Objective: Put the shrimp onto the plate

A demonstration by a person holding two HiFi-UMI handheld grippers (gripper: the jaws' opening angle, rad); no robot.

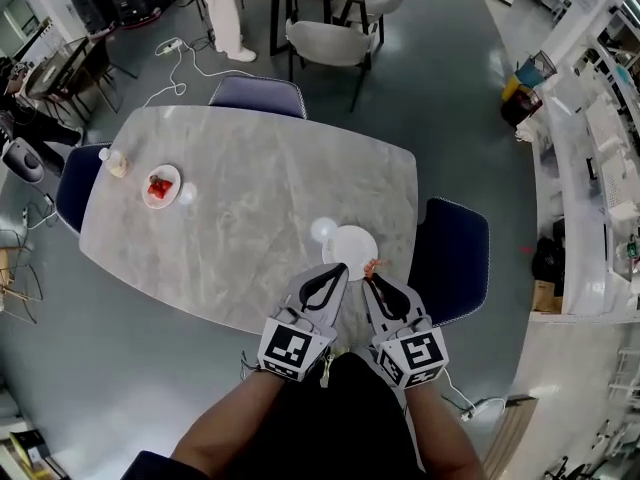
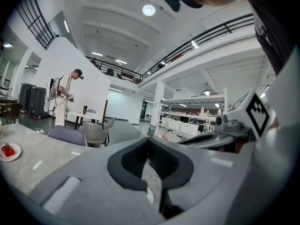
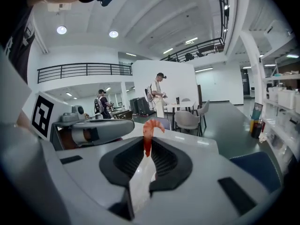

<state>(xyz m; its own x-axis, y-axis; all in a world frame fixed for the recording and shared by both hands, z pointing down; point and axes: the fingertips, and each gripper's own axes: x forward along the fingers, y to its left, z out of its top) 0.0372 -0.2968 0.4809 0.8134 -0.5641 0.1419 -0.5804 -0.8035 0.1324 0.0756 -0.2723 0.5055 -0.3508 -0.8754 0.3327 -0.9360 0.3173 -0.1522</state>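
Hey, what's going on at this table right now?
A person stands at a grey table with a handheld gripper in each hand. The right gripper is shut on a shrimp, pinched at the tips of its fingers and held by the near edge of an empty white plate. The shrimp is not on the plate yet. The left gripper is alongside, shut with nothing in it.
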